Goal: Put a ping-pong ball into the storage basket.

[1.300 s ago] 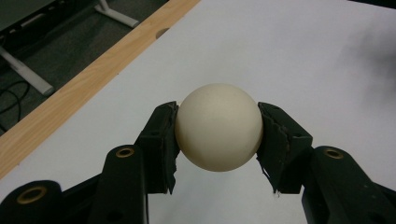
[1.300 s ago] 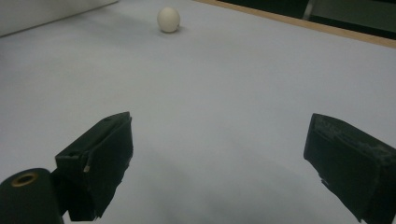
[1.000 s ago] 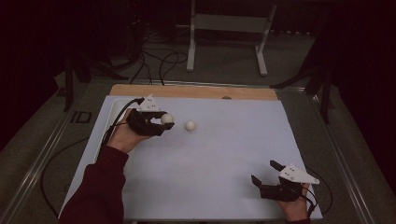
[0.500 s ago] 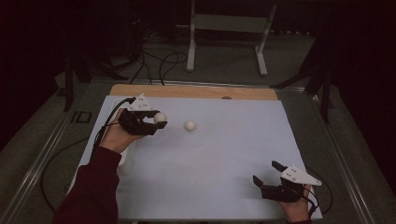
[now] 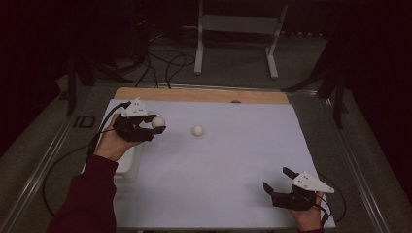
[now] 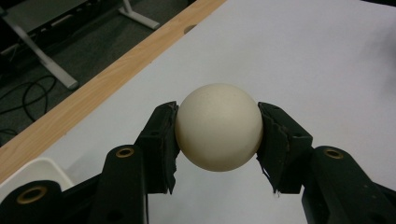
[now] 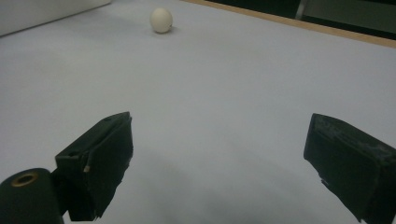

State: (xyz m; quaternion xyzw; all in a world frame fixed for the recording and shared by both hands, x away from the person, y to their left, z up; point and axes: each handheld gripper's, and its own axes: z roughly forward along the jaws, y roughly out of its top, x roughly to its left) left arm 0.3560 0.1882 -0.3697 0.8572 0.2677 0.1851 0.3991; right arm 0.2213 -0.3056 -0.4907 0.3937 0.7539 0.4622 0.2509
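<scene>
Ball (image 6: 218,127) in left claw (image 5: 154,124), second ball (image 5: 197,130) nearby on mat (image 5: 233,160)

The held ball (image 6: 218,127) looks matt, smooth, faintly speckled; the worktop (image 5: 233,160) has a matt white sheet, bare wood along its 12 o'clock edge.

Two white balls — one (image 5: 158,122) clamped in the left gripper (image 5: 154,127), one (image 5: 197,130) loose on the white mat (image 5: 233,155). Two grippers — the right gripper (image 5: 283,180) included. One white bin (image 5: 127,165). One metal stand (image 5: 238,29).
</scene>
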